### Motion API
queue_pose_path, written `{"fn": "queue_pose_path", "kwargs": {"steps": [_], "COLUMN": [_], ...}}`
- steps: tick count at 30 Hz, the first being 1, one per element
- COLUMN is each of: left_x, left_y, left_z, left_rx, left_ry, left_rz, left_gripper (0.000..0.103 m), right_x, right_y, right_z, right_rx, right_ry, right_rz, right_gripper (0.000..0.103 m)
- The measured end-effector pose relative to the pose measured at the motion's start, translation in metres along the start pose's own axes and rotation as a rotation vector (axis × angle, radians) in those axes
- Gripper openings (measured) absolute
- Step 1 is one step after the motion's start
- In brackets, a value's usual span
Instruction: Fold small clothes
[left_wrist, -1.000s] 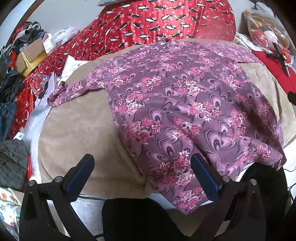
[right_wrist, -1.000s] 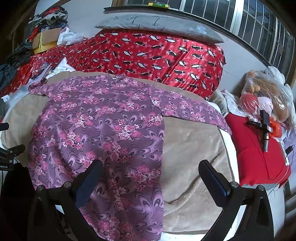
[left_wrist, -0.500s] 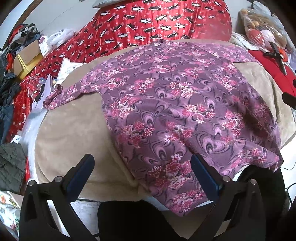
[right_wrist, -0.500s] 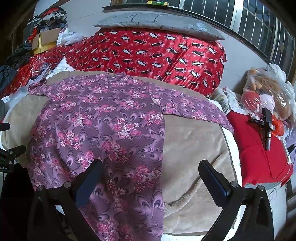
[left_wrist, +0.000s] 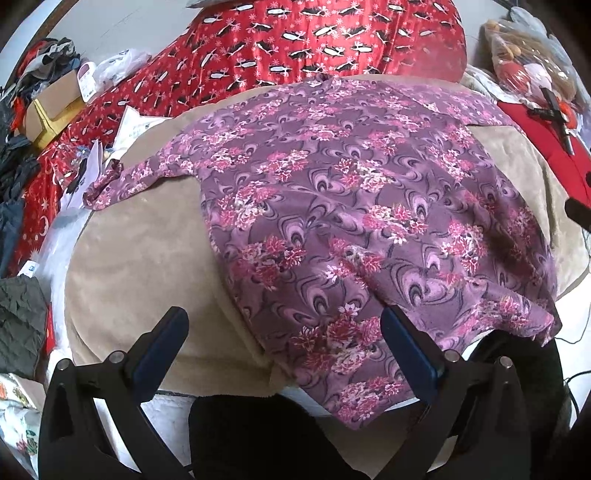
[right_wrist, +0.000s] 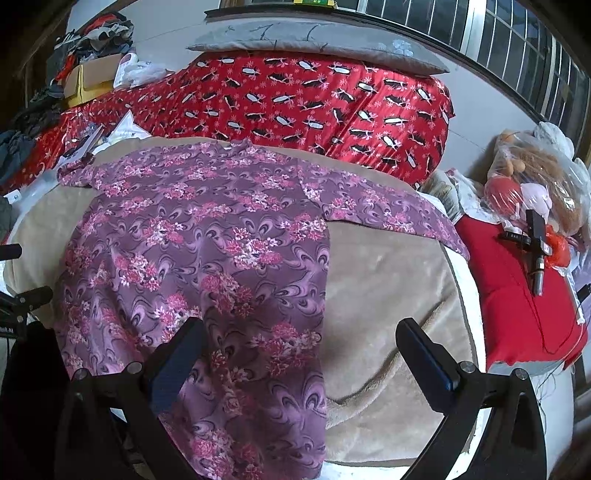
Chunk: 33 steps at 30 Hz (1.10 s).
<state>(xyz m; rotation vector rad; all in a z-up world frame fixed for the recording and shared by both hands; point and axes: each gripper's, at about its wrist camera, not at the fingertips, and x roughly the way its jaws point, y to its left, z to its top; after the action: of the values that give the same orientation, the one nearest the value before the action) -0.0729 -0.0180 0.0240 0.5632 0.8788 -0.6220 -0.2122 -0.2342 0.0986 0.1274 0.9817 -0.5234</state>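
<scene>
Scanning from my far left, I see a cardboard box (left_wrist: 55, 107) sitting open among heaped clothes, its contents too small to make out, and at the far right a clear plastic bag (right_wrist: 543, 184) holding stuffed toys. My left gripper (left_wrist: 282, 343) hangs low over the near edge of the work surface with its blue-padded fingers (left_wrist: 160, 347) spread wide, gripping nothing; one finger is over bare blanket, the other over the shirt's hem. My right gripper (right_wrist: 299, 354) is likewise spread wide and empty, its left finger above the shirt and its right finger above the blanket. The purple floral long-sleeved shirt (left_wrist: 351, 206) lies spread out flat on a beige plush blanket (left_wrist: 140, 258), both sleeves stretched outward and its lower hem draping over the near edge. The fabric looks thin and smooth, printed with pink blossoms and swirls, while the blanket is fuzzy and rounded at its corners. Behind them rises a glossy red patterned quilt (right_wrist: 303, 103), with a grey pillow (right_wrist: 314, 44) on top, and a plain red cloth (right_wrist: 517, 295) lies to the right.
</scene>
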Motion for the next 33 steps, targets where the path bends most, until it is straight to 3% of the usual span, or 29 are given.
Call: {"fn": "queue_pose_path", "kwargs": {"steps": [14, 33], "left_x": [-0.007, 0.012], "left_y": [0.007, 0.018], "left_z": [-0.006, -0.008], "left_rx": [-0.029, -0.073], "left_ry": [-0.017, 0.033], "left_rz": [-0.030, -0.070], "left_gripper": [0.103, 0.103], "right_x": [-0.011, -0.002], "right_y": [-0.025, -0.027], "right_z": [-0.021, -0.024], "right_rx": [0.073, 0.113], "right_ry": [0.044, 0.090], "right_rz": [-0.003, 0.040], "right_gripper": [0.102, 0.096]}}
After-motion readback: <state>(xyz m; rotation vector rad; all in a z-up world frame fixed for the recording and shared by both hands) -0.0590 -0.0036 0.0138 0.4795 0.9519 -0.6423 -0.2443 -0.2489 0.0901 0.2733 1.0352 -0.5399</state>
